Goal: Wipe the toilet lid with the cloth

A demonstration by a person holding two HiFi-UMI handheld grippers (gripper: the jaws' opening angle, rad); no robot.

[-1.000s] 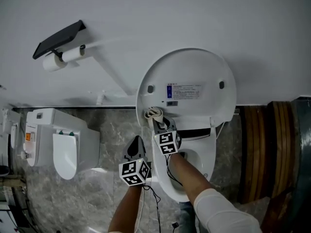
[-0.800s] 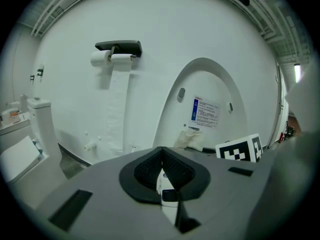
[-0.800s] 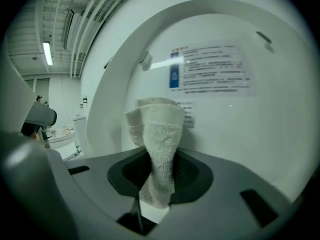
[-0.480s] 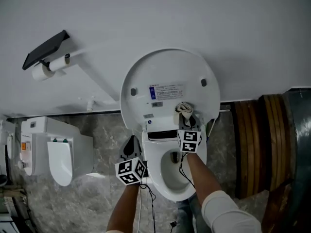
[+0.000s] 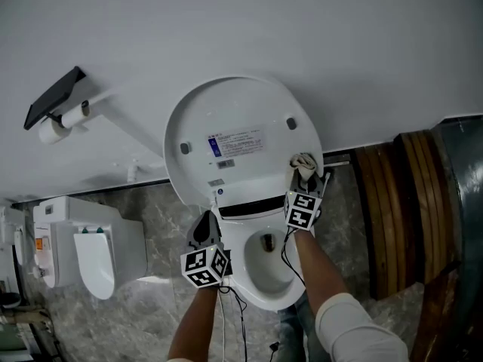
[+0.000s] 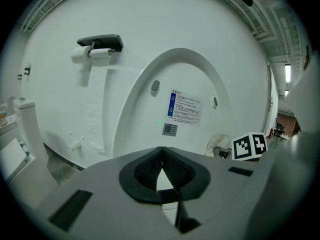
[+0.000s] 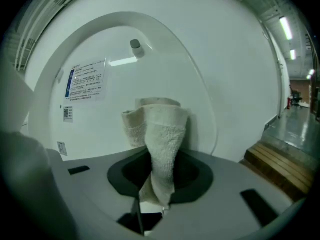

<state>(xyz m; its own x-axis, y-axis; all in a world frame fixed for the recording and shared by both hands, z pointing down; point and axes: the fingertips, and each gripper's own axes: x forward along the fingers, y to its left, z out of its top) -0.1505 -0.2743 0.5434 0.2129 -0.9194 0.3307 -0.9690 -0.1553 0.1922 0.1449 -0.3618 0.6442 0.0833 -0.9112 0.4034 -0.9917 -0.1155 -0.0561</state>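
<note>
The right gripper (image 7: 157, 186) is clenched on the cloth (image 7: 159, 126), whose bunched end is held against the raised toilet lid (image 7: 165, 64). In the head view the cloth is seen at about 4 o'clock on the lid, close to its rim. The left gripper (image 6: 161, 170) is closed on nothing, its jaws met at the tips, and is held at the lid's 7 o'clock, beside the bowl (image 5: 264, 266). A printed label (image 5: 236, 143) is fixed near the lid's centre. A toilet roll (image 5: 54, 128) is mounted on the wall at the lid's 9 o'clock, and wooden slats (image 5: 392, 210) are seen toward 4 o'clock.
</note>
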